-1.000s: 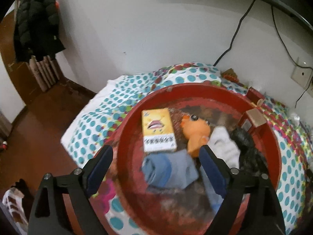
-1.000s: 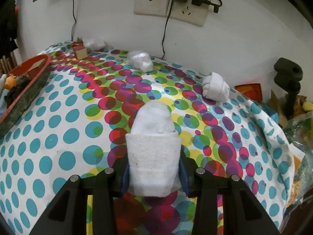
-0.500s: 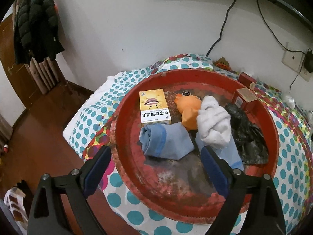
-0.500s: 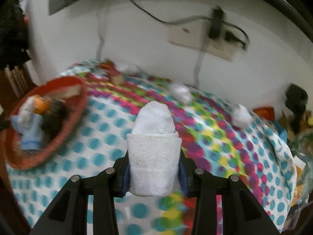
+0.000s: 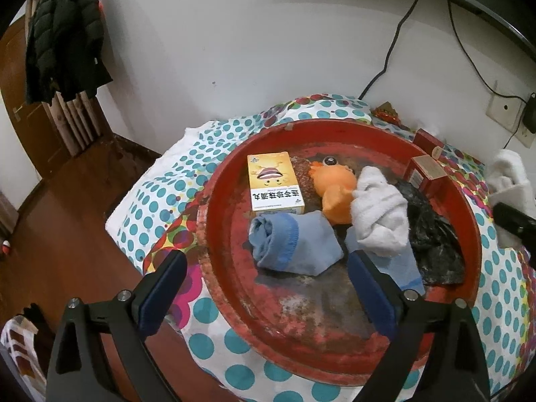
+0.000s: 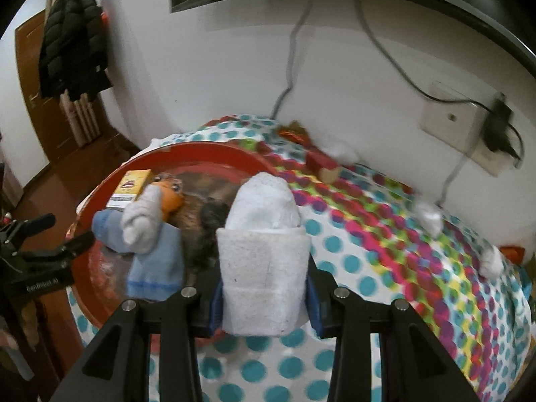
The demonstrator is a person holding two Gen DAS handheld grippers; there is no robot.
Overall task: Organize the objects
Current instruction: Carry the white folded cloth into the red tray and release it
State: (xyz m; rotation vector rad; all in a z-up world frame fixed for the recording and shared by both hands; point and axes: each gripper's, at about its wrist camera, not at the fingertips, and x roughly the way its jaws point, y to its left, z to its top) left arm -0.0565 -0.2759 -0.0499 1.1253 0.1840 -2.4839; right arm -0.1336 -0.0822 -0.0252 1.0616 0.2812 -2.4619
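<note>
My right gripper [image 6: 264,298] is shut on a rolled white sock [image 6: 263,251] and holds it in the air beside the round red tray [image 6: 214,152]. The sock also shows at the right edge of the left wrist view [image 5: 509,184]. My left gripper [image 5: 264,288] is open and empty over the near side of the tray [image 5: 335,345]. In the tray lie a yellow box [image 5: 273,181], an orange toy [image 5: 335,191], a white sock [image 5: 378,217], a blue sock [image 5: 291,248], a black cloth [image 5: 432,238] and a small red box [image 5: 427,174].
The tray sits on a table with a dotted cloth [image 6: 385,251]. Two rolled white socks [image 6: 428,217] [image 6: 490,261] and a red box [image 6: 323,164] lie on the cloth near the wall. A wall socket with plugs [image 6: 469,134] and cables hang behind. A dark coat [image 5: 63,40] hangs at left.
My right gripper has swung left with the white sock, from over the cloth to beside the tray. My left gripper has drawn back a little from the tray.
</note>
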